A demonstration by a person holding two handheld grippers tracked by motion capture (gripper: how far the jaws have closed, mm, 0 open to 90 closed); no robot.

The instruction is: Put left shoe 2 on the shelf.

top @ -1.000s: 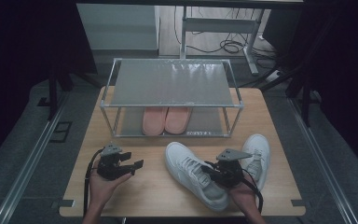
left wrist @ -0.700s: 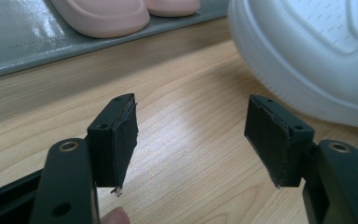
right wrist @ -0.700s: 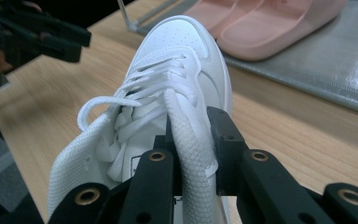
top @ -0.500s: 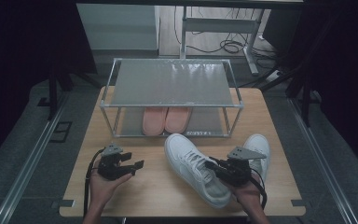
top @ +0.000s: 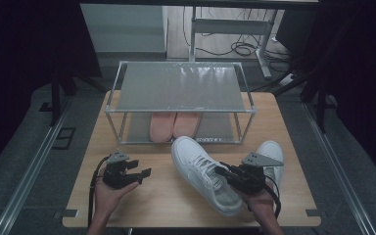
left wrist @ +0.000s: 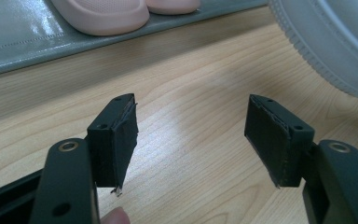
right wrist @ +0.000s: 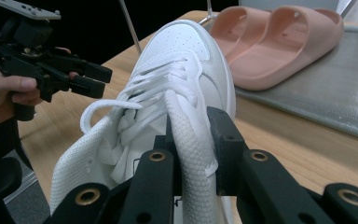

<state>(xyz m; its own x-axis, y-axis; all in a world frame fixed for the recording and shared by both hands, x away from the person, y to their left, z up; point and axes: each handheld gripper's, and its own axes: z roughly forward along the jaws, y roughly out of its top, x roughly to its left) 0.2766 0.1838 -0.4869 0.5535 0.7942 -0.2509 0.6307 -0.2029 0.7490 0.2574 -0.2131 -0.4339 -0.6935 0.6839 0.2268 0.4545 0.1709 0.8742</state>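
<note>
A white lace-up sneaker [top: 200, 171] lies on the wooden table [top: 166, 196] with its toe toward the rack. My right gripper [top: 223, 172] is shut on its heel-side collar. In the right gripper view the gripper [right wrist: 193, 135] has the knit collar pinched between both pads, and the sneaker [right wrist: 182, 60] stretches away ahead of it. A second white sneaker [top: 272, 152] sits just right of that hand. My left gripper [top: 144, 172] hovers at the table's front left. In its own view the left gripper [left wrist: 191, 135] stands open over bare wood.
A metal-framed rack [top: 181, 88] with a grey top shelf stands at the back of the table. A pair of pink slippers [top: 174, 125] rests on its lower shelf [right wrist: 326, 102]. Bare wood lies between the two hands.
The sneaker held by the right gripper has shifted slightly toward the rack. The left hand has not moved.
</note>
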